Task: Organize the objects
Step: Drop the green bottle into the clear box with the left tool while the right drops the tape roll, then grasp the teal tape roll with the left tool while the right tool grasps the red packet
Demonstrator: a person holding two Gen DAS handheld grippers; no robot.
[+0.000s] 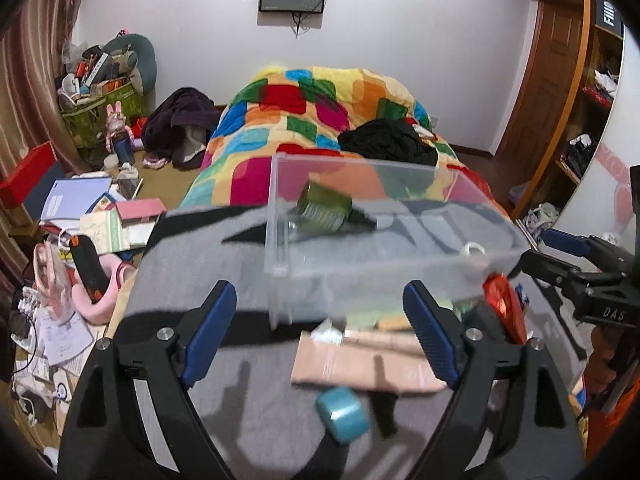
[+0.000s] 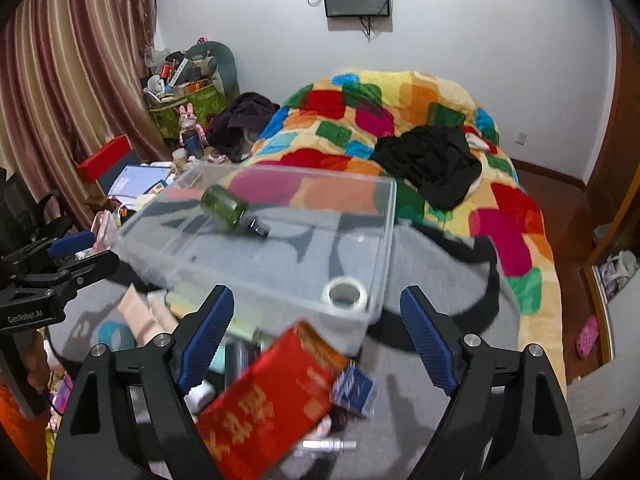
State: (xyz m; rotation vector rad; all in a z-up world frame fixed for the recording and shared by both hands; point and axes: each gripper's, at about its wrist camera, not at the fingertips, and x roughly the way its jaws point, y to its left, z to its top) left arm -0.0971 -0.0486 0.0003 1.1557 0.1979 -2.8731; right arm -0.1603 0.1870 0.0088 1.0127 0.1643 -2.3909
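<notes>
A clear plastic bin (image 1: 280, 264) (image 2: 384, 216) stands on a grey blanket on the bed. Inside it lie a green bottle (image 1: 324, 210) (image 2: 230, 210) and a roll of white tape (image 2: 346, 294) (image 1: 474, 249). My left gripper (image 1: 320, 336) is open and empty, just short of the bin, above a beige flat pack (image 1: 360, 368) and a teal box (image 1: 343, 414). My right gripper (image 2: 316, 332) is open and empty above a red packet (image 2: 272, 404), which also shows in the left wrist view (image 1: 505, 306). A small blue box (image 2: 356, 390) lies beside it.
A colourful patchwork quilt (image 1: 304, 120) (image 2: 400, 120) with black clothing (image 1: 388, 140) (image 2: 432, 160) covers the far bed. Books, papers and boxes (image 1: 100, 208) clutter the floor on the left. A wooden wardrobe (image 1: 560, 80) stands on the right.
</notes>
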